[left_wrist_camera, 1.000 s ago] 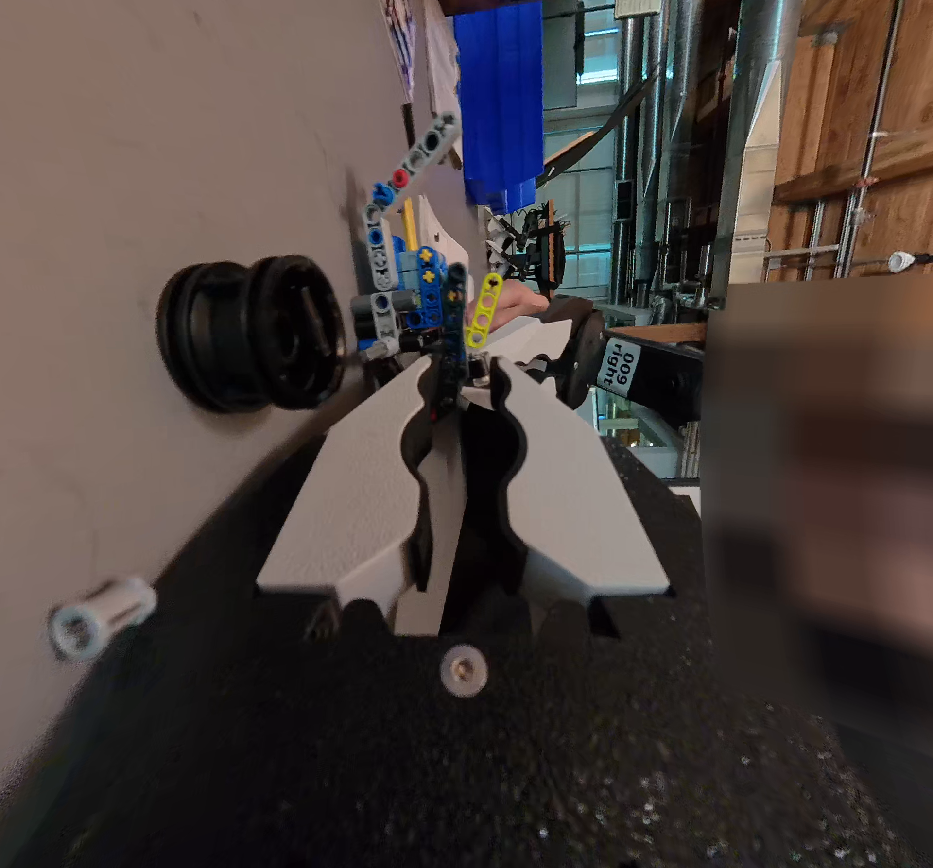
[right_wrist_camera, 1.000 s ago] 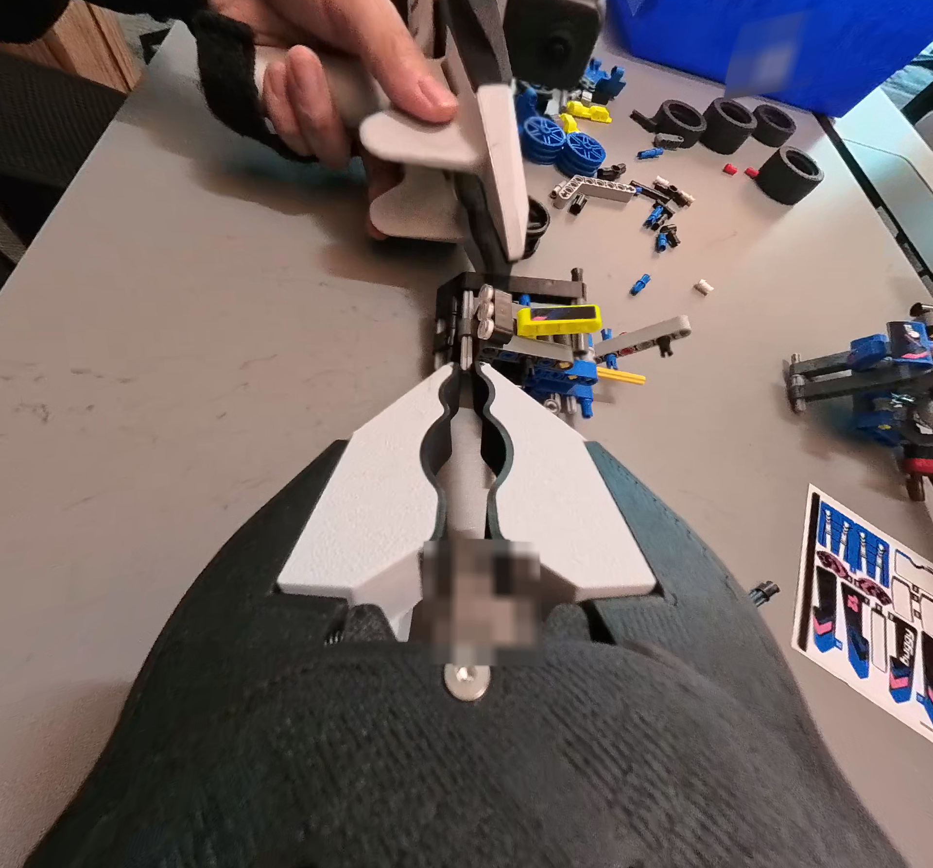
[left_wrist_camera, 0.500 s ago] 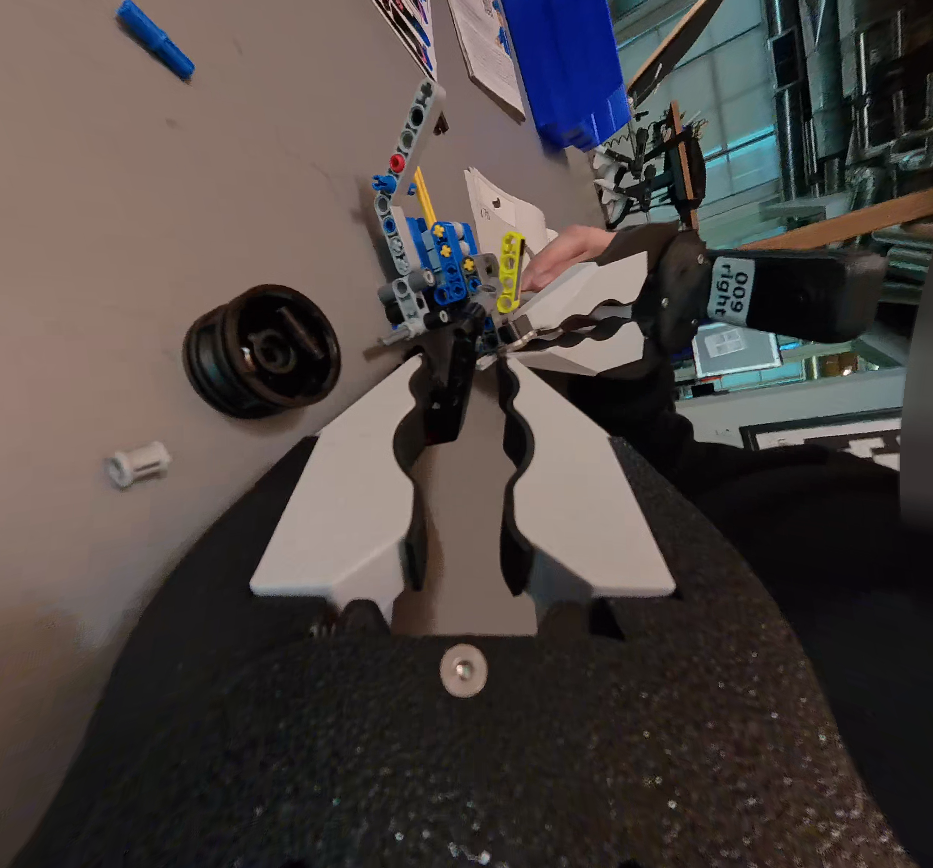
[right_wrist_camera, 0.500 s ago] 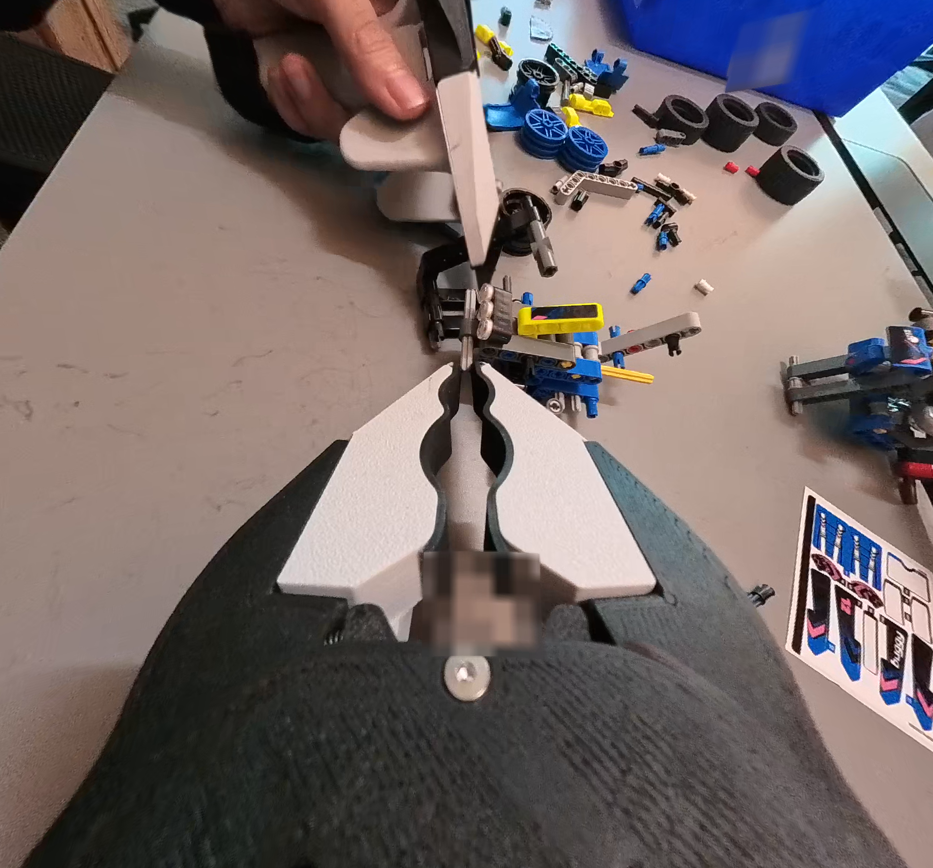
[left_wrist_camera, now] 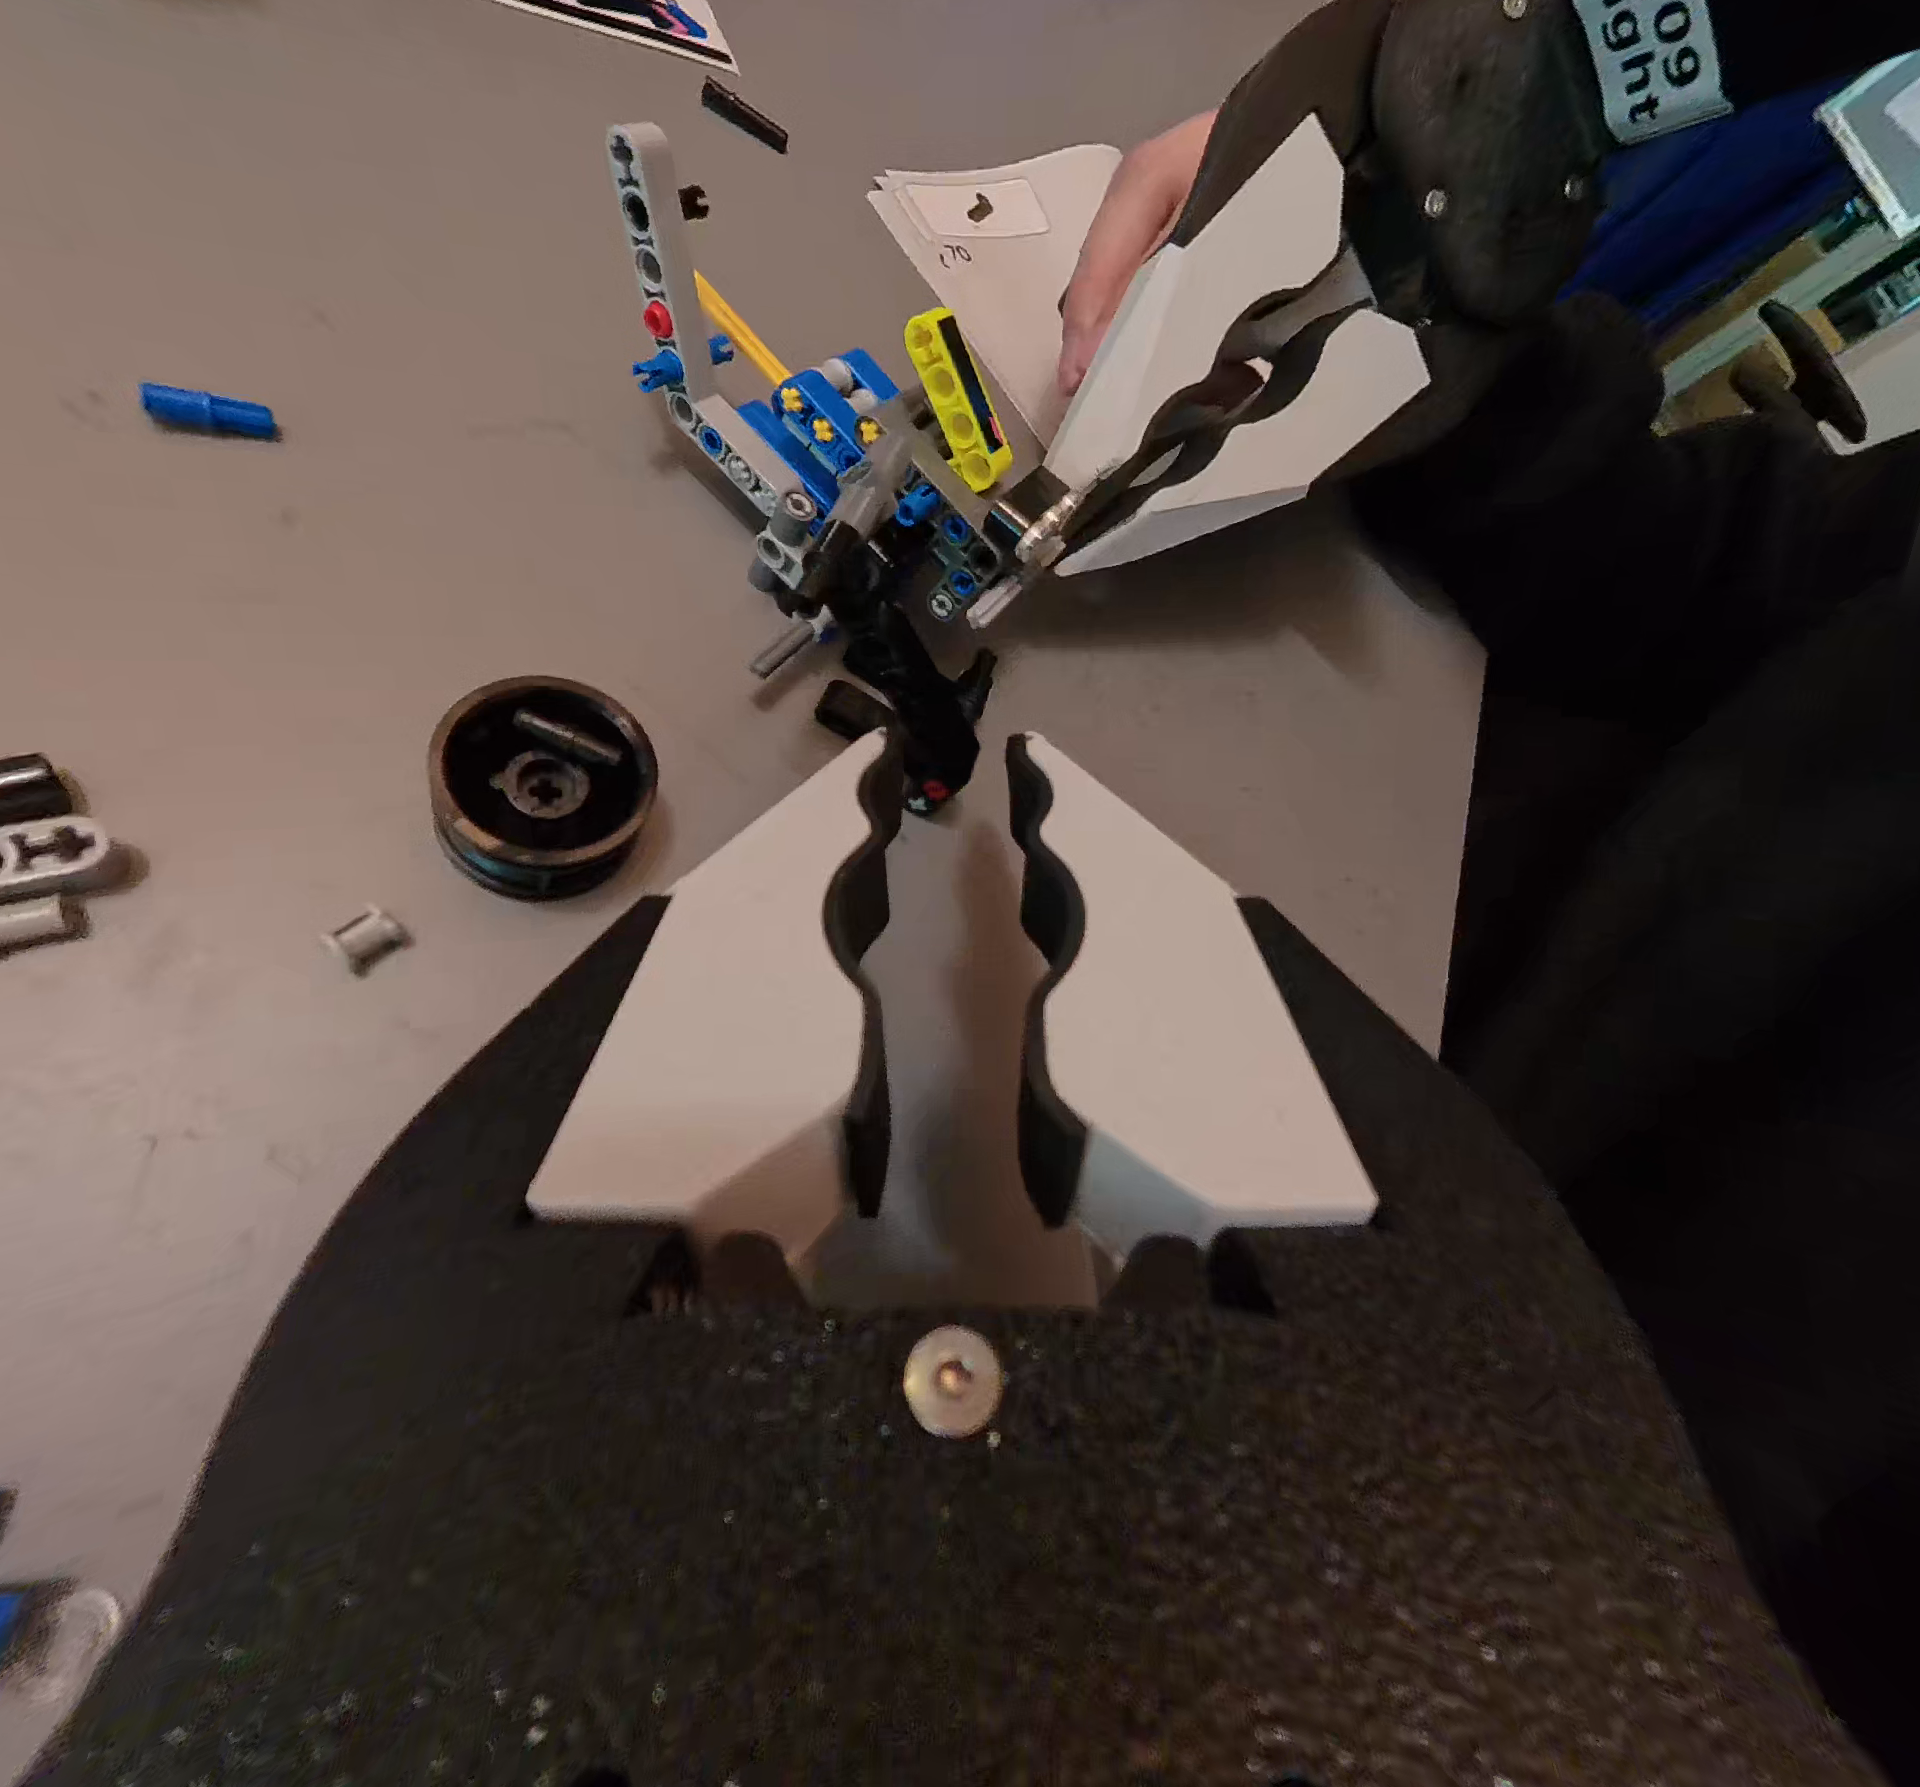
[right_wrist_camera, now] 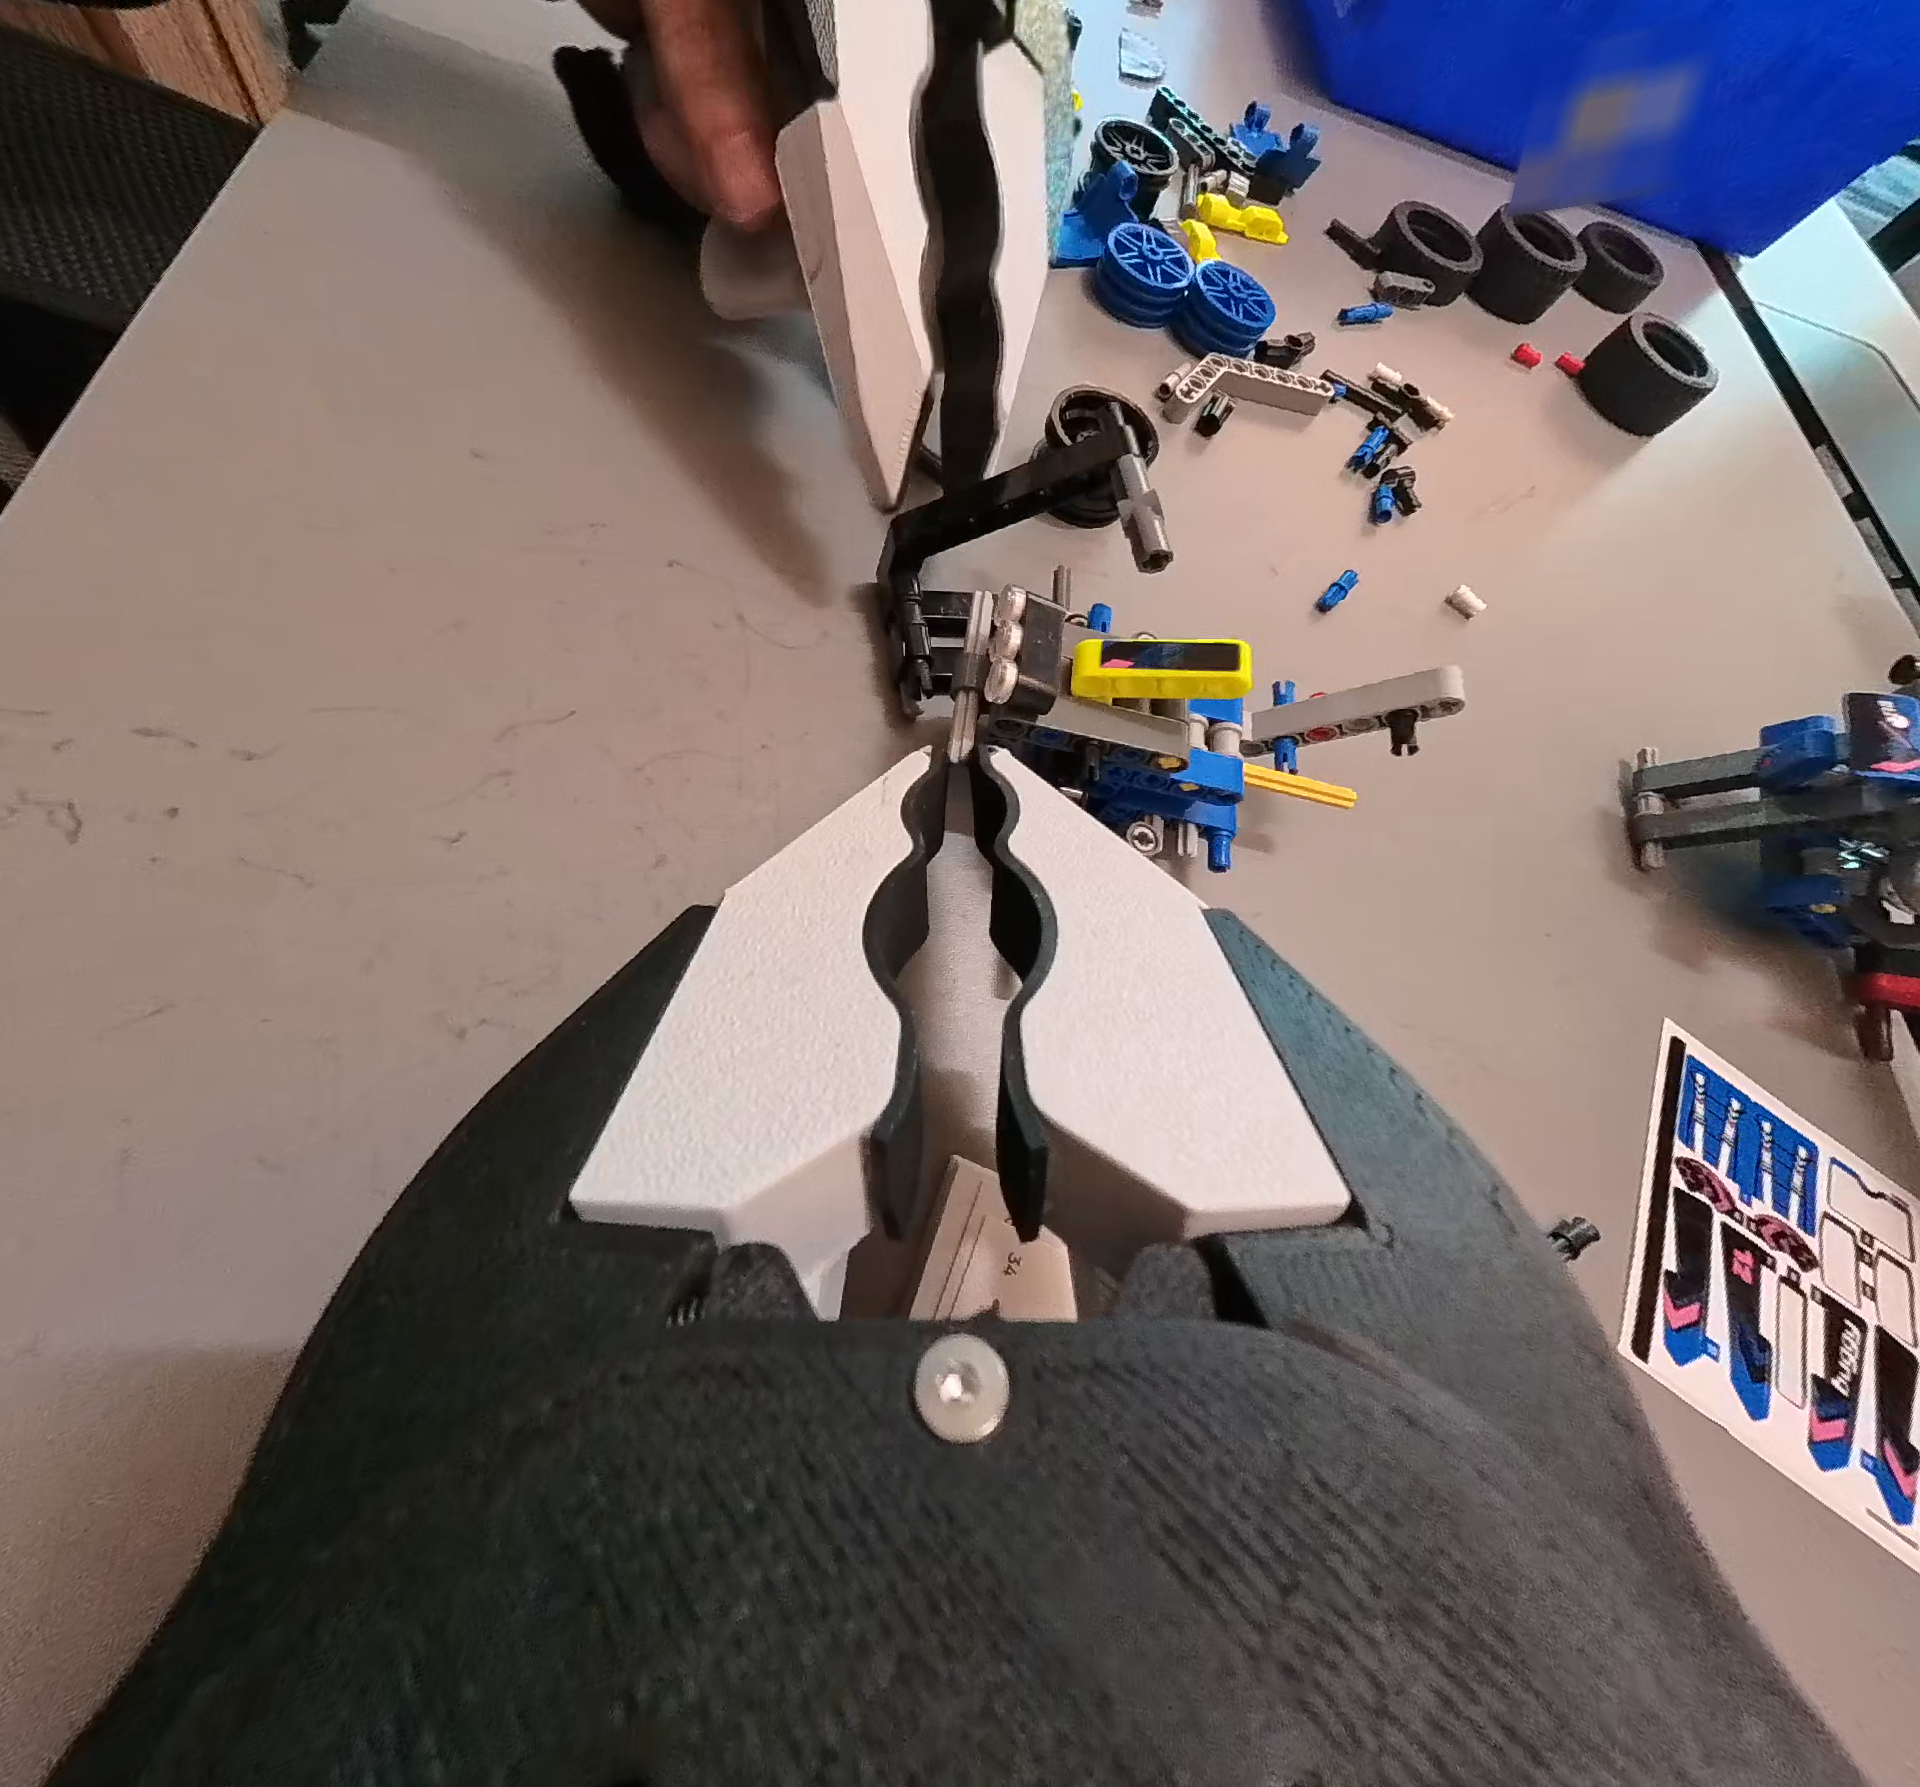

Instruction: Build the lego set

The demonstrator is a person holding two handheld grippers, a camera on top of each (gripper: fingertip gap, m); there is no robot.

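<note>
The left gripper point(left_wrist_camera: 943, 750) has its jaws partly open; a black beam point(left_wrist_camera: 909, 688) at twelve o'clock touches the left pad, clear of the right. The right gripper point(right_wrist_camera: 961, 769) is pinched shut on a grey axle point(right_wrist_camera: 966, 714) of the brick assembly point(right_wrist_camera: 1132, 729). A white label point(left_wrist_camera: 1647, 23) bears writing.

A small brick assembly point(right_wrist_camera: 1132, 729) of blue, grey and black pieces, topped by a yellow beam point(right_wrist_camera: 1158, 669), lies on the grey table point(right_wrist_camera: 416, 698) at centre frame. Its thin grey tab point(right_wrist_camera: 964, 735) is pinched at the right gripper point(right_wrist_camera: 961, 758) tips. A black angled beam point(left_wrist_camera: 909, 688) reaches from it to between the parted fingers of the left gripper point(left_wrist_camera: 951, 750).
</note>
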